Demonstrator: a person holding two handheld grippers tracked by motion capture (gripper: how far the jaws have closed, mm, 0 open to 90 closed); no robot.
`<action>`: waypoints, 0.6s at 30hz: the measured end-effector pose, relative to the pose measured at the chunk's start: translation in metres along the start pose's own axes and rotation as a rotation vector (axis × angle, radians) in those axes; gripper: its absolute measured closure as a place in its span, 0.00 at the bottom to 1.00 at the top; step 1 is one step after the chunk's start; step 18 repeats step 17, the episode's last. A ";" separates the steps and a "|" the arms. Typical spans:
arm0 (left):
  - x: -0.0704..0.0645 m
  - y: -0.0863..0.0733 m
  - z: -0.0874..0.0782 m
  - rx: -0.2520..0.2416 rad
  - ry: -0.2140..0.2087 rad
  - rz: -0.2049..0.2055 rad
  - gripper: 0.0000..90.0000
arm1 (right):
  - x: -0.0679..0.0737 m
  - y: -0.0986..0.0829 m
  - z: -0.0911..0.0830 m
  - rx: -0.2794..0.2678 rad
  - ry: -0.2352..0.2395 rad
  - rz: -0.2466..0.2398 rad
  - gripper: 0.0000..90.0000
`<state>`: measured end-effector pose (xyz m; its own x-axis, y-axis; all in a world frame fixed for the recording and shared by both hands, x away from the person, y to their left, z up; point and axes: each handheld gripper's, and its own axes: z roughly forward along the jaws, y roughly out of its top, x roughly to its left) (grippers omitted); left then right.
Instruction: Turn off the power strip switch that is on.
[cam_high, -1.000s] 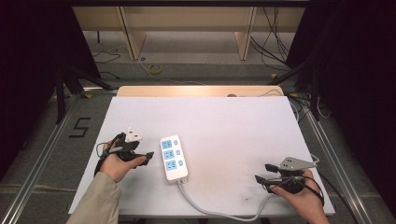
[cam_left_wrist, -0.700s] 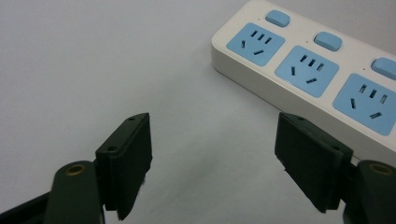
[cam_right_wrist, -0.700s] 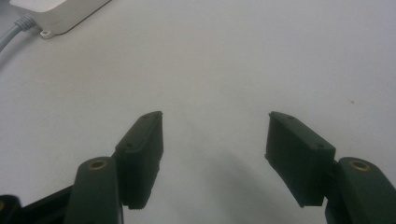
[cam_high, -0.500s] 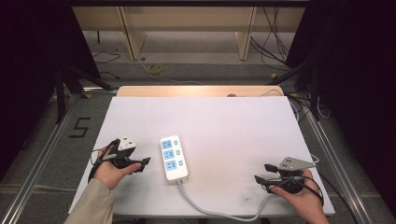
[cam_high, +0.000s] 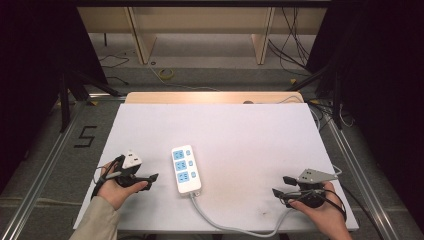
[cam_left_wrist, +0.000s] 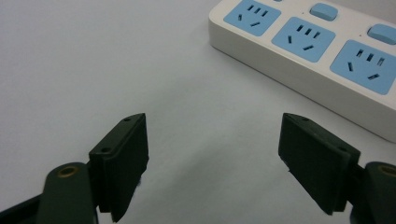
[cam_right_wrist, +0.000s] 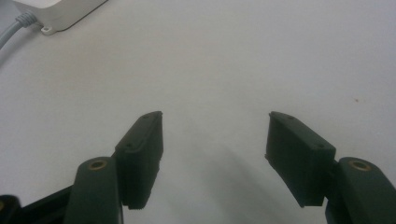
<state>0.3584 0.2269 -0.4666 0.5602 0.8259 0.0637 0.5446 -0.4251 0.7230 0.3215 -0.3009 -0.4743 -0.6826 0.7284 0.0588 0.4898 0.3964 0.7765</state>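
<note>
The white power strip (cam_high: 185, 169) lies flat on the white table (cam_high: 250, 135), a little left of centre near the person's edge, its three blue sockets facing up with a blue switch beside each. Its grey cable (cam_high: 235, 227) leaves the near end and curves off toward the right along the table's front edge. Nothing is plugged into any socket.

The left gripper (cam_high: 150, 177) sits low over the table just beside the strip's left side, jaws spread wide and empty; in the left gripper view the strip (cam_left_wrist: 322, 51) lies just ahead and to one side of the open jaws, not between them. The right gripper (cam_high: 281, 186) rests well apart from the strip near the table's right front corner, jaws also wide with nothing in them, and the strip's cable end (cam_right_wrist: 56, 14) shows far off in its view.

By my reading the work is at its very beginning: the strip is untouched, and approach, grasp and any moving or switching are all left to do
</note>
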 end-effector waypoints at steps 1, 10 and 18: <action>0.000 -0.002 0.000 -0.002 0.005 -0.001 0.27 | 0.000 0.000 0.000 -0.001 0.001 0.000 0.41; -0.001 -0.007 0.002 0.009 0.019 0.002 0.27 | 0.002 -0.001 0.001 0.003 0.008 -0.007 0.41; 0.000 -0.008 0.007 0.013 0.021 -0.007 0.27 | 0.002 -0.001 0.001 0.002 0.010 -0.005 0.41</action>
